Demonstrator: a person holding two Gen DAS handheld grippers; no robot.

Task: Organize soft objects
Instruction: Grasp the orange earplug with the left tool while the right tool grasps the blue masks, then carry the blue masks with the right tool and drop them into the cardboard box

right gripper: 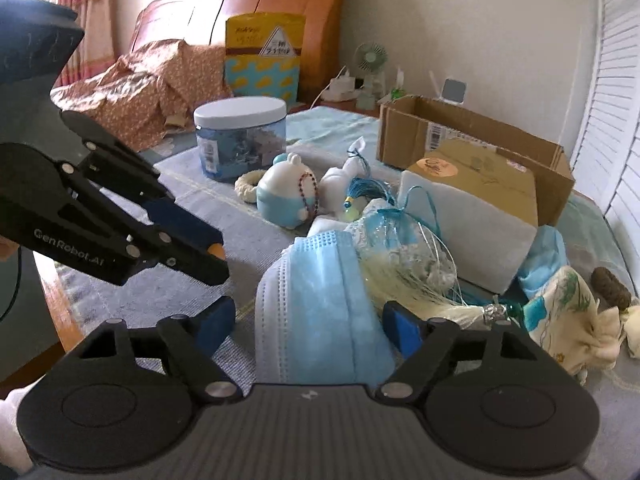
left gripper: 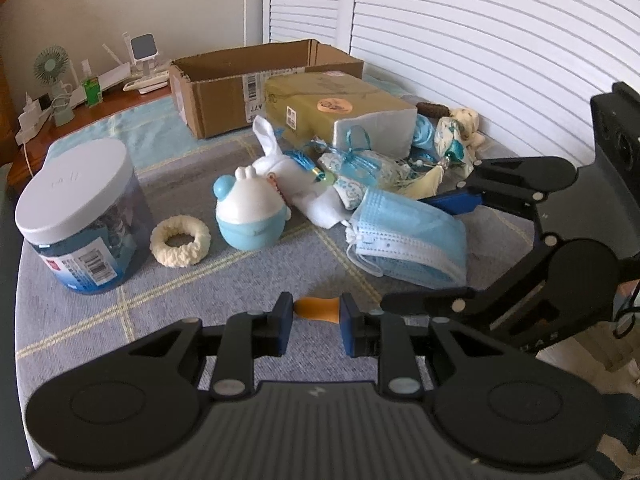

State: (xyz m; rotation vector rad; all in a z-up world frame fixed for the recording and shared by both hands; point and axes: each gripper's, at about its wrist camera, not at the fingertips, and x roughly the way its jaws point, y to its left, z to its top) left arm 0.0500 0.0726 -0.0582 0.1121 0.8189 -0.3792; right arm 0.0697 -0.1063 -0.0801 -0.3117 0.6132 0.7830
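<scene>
The left gripper [left gripper: 316,314] is clamped on a small orange piece [left gripper: 318,307] just above the grey-blue checked cloth [left gripper: 168,312]. Ahead lie a stack of blue face masks [left gripper: 404,236], a cream knitted ring [left gripper: 180,242] and a white-and-blue round toy [left gripper: 248,216] — with a white-lidded jar [left gripper: 80,216] at the left. Behind them stand an open cardboard box [left gripper: 240,80] and a tan packet [left gripper: 340,108]. The right gripper [left gripper: 452,248] reaches in from the right — its fingers either side of the masks' far end.

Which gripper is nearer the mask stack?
Right. The right gripper straddles the mask stack, jaws on either side. The left gripper sits clear of it, shut on an orange piece.
</scene>
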